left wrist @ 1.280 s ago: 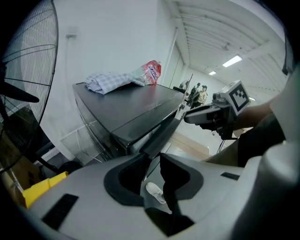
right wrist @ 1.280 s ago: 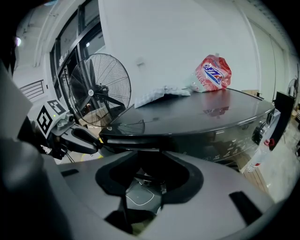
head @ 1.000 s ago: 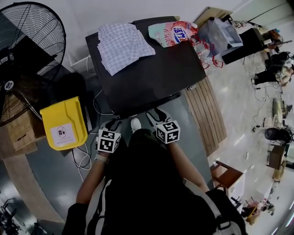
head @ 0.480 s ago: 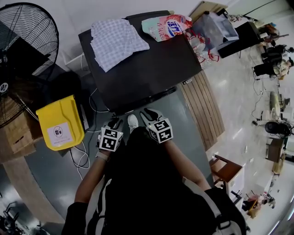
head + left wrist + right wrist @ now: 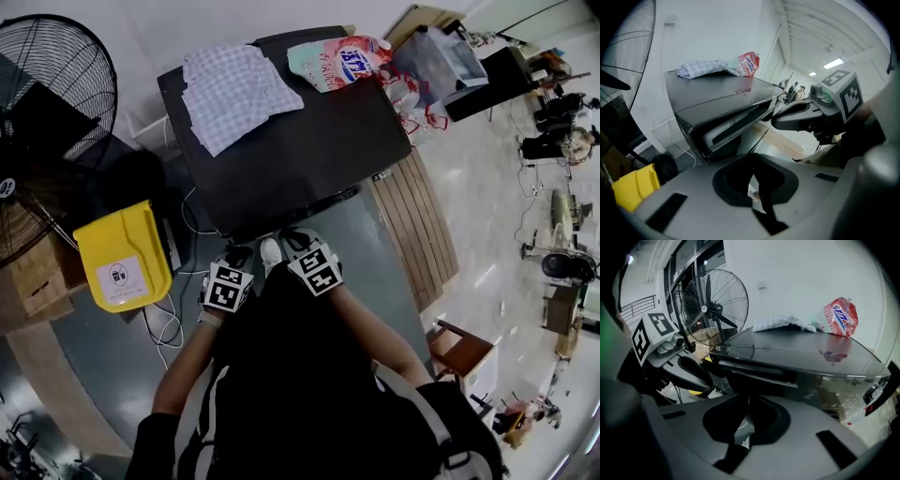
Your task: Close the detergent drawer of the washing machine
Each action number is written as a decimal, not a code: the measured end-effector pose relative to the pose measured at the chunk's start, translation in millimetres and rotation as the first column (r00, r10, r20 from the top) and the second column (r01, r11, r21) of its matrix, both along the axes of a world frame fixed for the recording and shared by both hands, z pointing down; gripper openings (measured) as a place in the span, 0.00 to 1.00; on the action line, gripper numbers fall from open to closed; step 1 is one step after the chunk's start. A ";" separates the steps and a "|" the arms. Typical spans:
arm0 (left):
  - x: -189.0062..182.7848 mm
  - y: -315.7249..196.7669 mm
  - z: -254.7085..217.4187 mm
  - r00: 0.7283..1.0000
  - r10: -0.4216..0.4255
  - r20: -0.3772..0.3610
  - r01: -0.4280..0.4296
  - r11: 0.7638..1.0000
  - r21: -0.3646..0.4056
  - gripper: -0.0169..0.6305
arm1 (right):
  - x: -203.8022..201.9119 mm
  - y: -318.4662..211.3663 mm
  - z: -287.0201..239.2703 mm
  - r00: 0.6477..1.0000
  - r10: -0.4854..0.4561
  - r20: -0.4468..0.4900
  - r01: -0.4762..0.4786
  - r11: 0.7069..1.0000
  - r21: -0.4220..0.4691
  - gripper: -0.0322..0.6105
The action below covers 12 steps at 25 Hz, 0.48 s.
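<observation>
The washing machine (image 5: 291,150) is a dark box seen from above in the head view. Below its lid, a pale strip of front panel (image 5: 736,127) shows in the left gripper view, and I cannot tell the detergent drawer apart from it. My left gripper (image 5: 238,255) and right gripper (image 5: 294,240) sit side by side just short of the machine's front edge, touching nothing. Both sets of jaws have just been closing and are now shut with nothing between them, as seen in the left gripper (image 5: 753,161) and right gripper (image 5: 749,401) views.
A checked cloth (image 5: 234,94) and a detergent pouch (image 5: 342,61) lie on the lid. To the left are a yellow bin (image 5: 122,258), a large fan (image 5: 47,122) and cables (image 5: 173,323) on the floor. A wooden pallet (image 5: 422,234) lies to the right. A white shoe (image 5: 271,251) shows between the grippers.
Both grippers have drawn closer to the machine's front and to each other. The right gripper's marker cube has rolled. Both pairs of jaws have gone from apart to shut.
</observation>
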State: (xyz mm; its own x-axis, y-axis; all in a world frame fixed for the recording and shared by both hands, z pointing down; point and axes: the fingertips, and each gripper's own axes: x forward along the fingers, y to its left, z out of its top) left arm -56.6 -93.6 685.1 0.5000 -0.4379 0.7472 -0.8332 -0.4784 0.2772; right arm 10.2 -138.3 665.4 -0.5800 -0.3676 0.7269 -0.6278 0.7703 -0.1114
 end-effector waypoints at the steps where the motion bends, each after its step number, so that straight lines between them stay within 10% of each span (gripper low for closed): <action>1: -0.6 -2.5 -0.4 1.000 -0.003 -0.001 0.003 1.000 -0.001 0.04 | -1.3 -1.8 -0.2 1.000 -0.008 -0.002 0.008 1.000 0.001 0.09; 12: -2.1 -10.7 6.3 1.000 -0.004 -0.028 0.003 0.999 -0.052 0.04 | -9.9 -9.4 7.1 0.993 -0.108 -0.049 0.108 0.994 -0.005 0.08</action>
